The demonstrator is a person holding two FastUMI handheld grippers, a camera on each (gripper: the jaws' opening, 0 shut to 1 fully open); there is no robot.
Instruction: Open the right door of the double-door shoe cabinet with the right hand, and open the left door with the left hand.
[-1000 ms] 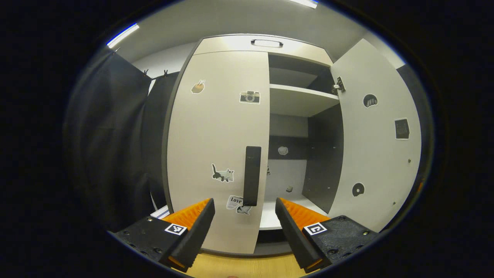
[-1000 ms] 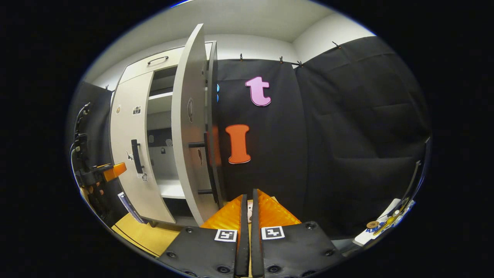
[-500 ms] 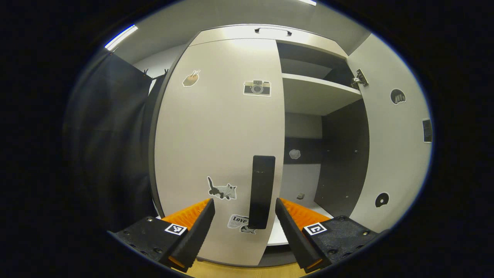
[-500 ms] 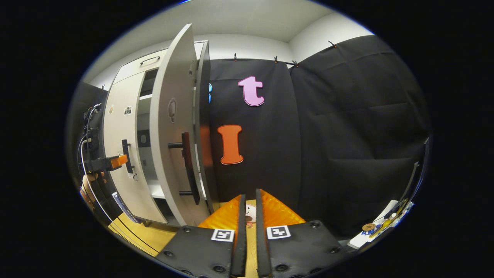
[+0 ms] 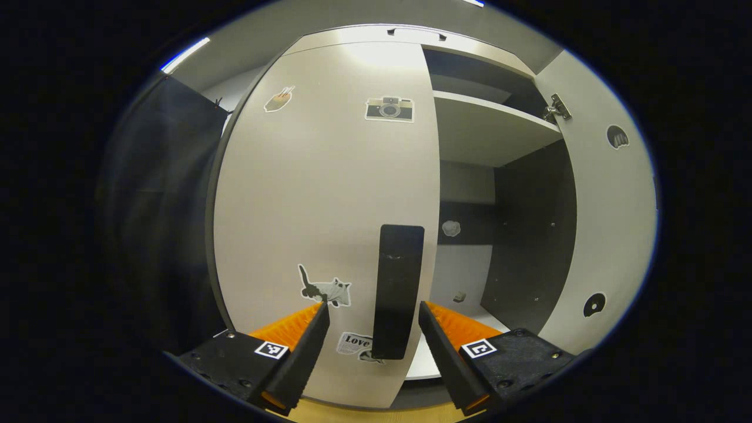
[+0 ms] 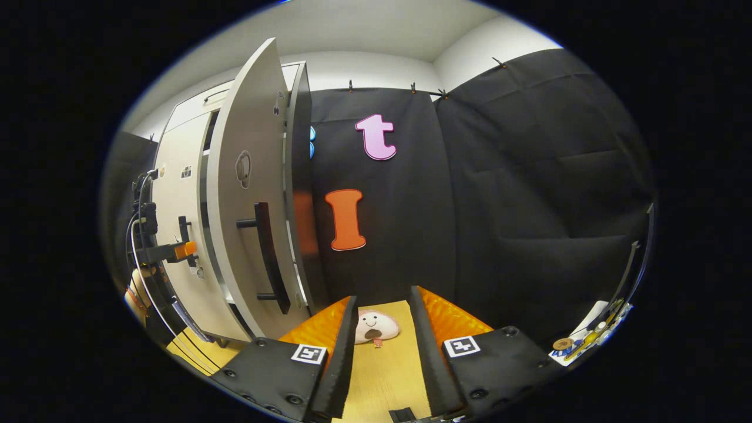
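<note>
**Left handle lined up, right door already swung wide**

The left door (image 5: 329,194) of the shoe cabinet (image 5: 411,41) is shut, and its dark vertical handle (image 5: 396,291) stands between the spread fingers of your left tool (image 5: 371,338), which grip nothing yet. You hold the tool level with the lower part of the bar so that both fingers can pass either side of it; whether the tips have reached the handle's depth cannot be told. The handle sits nearer the right finger, so a slight shift to centre it looks wise before you clamp.

The right door (image 6: 247,194) stands swung well out, showing the inner shelf (image 5: 487,126) and hinge (image 5: 557,107). Its own handle (image 6: 267,255) is free: your right tool (image 6: 382,329) is released, fingers apart, drawn back from the door and aimed at the floor (image 6: 382,370), clear of the left door's swing. A small smiling plush toy (image 6: 376,327) lies on the floor between the right tool's fingers, farther off, untouched.

In the right gripper view your left tool (image 6: 176,251) meets the left handle (image 6: 184,229) at mid-height.
</note>
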